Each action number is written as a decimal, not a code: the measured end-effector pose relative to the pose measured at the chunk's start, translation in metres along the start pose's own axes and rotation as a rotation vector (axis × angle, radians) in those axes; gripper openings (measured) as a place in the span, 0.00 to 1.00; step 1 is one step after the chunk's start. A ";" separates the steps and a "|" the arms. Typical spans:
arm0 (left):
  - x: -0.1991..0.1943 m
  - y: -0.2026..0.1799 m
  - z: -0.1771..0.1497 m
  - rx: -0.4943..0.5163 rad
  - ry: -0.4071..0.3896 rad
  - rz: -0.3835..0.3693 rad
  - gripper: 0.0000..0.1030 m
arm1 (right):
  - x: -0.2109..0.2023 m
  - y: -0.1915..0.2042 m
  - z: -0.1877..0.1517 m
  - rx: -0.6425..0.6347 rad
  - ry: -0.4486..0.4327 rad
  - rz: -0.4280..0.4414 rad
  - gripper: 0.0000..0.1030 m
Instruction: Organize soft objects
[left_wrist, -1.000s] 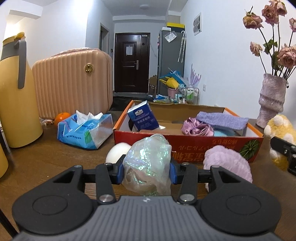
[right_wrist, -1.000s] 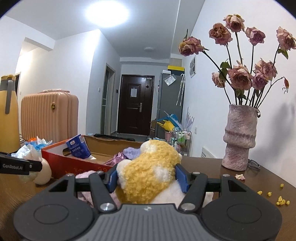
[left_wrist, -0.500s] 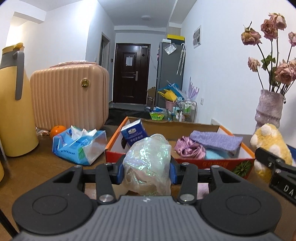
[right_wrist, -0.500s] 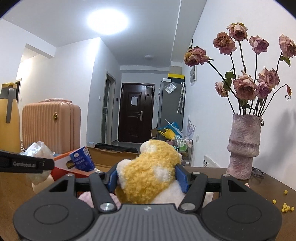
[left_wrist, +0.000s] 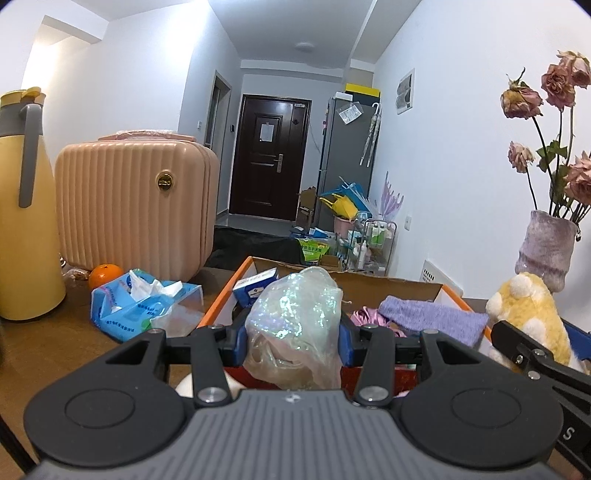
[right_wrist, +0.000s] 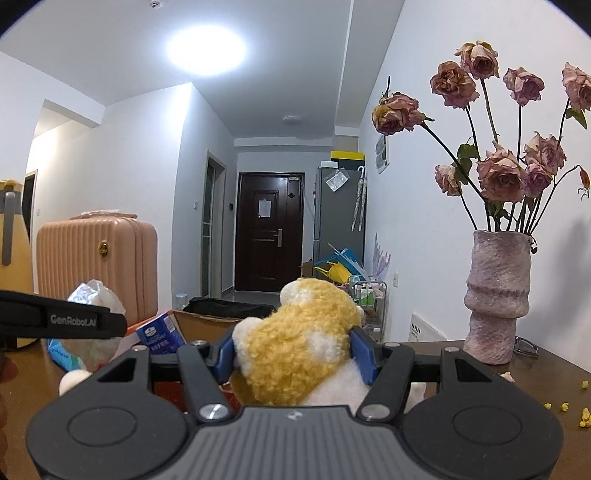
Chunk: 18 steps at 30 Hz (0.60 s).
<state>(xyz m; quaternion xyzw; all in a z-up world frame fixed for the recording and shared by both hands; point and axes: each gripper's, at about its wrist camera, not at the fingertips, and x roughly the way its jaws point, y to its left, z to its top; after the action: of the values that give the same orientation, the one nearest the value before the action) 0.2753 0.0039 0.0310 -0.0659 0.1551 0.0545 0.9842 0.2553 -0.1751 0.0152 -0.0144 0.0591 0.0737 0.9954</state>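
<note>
My left gripper (left_wrist: 293, 338) is shut on a crumpled iridescent plastic bag (left_wrist: 295, 317) and holds it above the near edge of an orange cardboard box (left_wrist: 221, 301). The box holds a purple cloth (left_wrist: 432, 317), a pink satin piece (left_wrist: 364, 319) and a blue carton (left_wrist: 255, 288). My right gripper (right_wrist: 295, 356) is shut on a yellow and white plush toy (right_wrist: 295, 347), lifted above the table at the box's right side. The toy also shows in the left wrist view (left_wrist: 528, 314). The bag and left gripper show in the right wrist view (right_wrist: 92, 321).
A pink ribbed case (left_wrist: 133, 199), a yellow thermos (left_wrist: 26, 206), an orange (left_wrist: 105, 275) and a blue tissue pack (left_wrist: 144, 302) stand left of the box. A vase of dried roses (right_wrist: 496, 291) stands at the right. Yellow crumbs (right_wrist: 576, 406) lie on the table.
Both grippers have risen with their loads. The box now appears lower in both views, and the white and pink soft things in front of it are mostly hidden.
</note>
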 end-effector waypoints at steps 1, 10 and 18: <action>0.002 -0.001 0.001 -0.001 0.000 0.000 0.44 | 0.002 0.000 0.000 0.003 0.001 -0.002 0.59; 0.018 -0.007 0.004 0.000 -0.001 0.000 0.44 | 0.028 -0.001 0.005 0.023 0.003 -0.014 0.59; 0.044 -0.016 0.012 0.003 -0.005 0.006 0.44 | 0.052 0.001 0.007 0.024 0.004 -0.015 0.59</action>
<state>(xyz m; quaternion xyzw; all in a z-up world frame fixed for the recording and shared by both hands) 0.3230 -0.0061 0.0302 -0.0639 0.1527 0.0575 0.9845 0.3071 -0.1664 0.0155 -0.0028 0.0617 0.0656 0.9959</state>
